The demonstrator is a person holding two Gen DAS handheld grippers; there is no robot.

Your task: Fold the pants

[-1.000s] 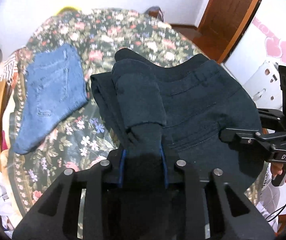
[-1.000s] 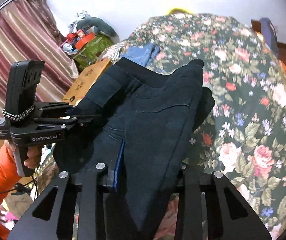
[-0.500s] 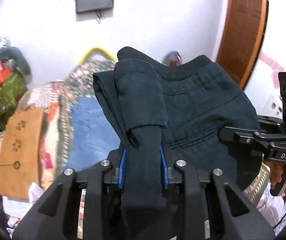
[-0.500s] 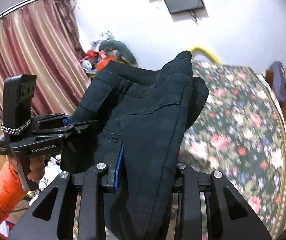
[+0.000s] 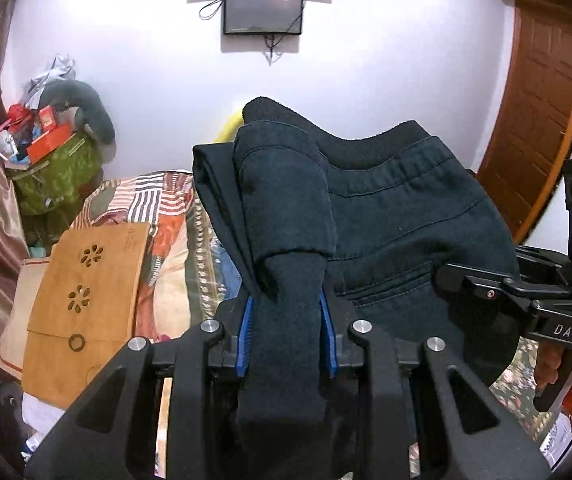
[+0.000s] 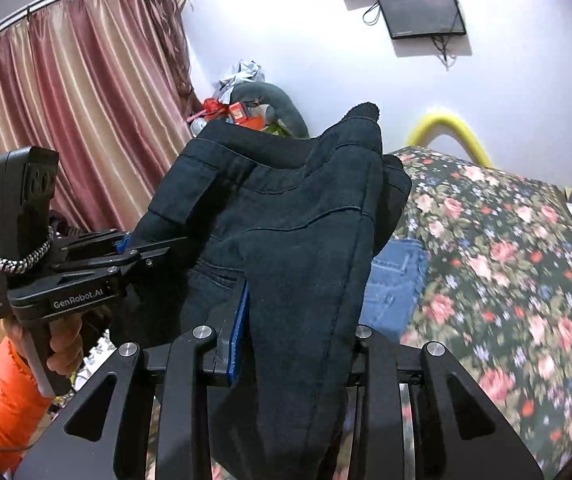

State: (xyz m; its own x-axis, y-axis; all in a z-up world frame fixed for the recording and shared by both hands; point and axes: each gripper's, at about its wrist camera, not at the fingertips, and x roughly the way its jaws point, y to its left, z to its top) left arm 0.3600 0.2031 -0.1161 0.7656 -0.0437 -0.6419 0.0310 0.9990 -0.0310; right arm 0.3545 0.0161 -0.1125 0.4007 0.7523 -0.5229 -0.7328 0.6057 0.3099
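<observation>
Both grippers have come up from the bed (image 6: 506, 248) in the last moment: a second ago the dark pants (image 5: 398, 220) were low over the flowered cover, and now they hang in the air in front of the white wall, with the waistband stretched between the two hands. The left gripper (image 5: 286, 320) is pinching a thick bunch of the dark fabric between its blue pads, and the right gripper (image 6: 298, 320) also pinches the cloth near the other side. The blue jeans (image 6: 394, 280) lie already folded on the bed, below the lifted pants. I judge that the pants are lifted to let them hang straight, so the fold itself is not yet made.
</observation>
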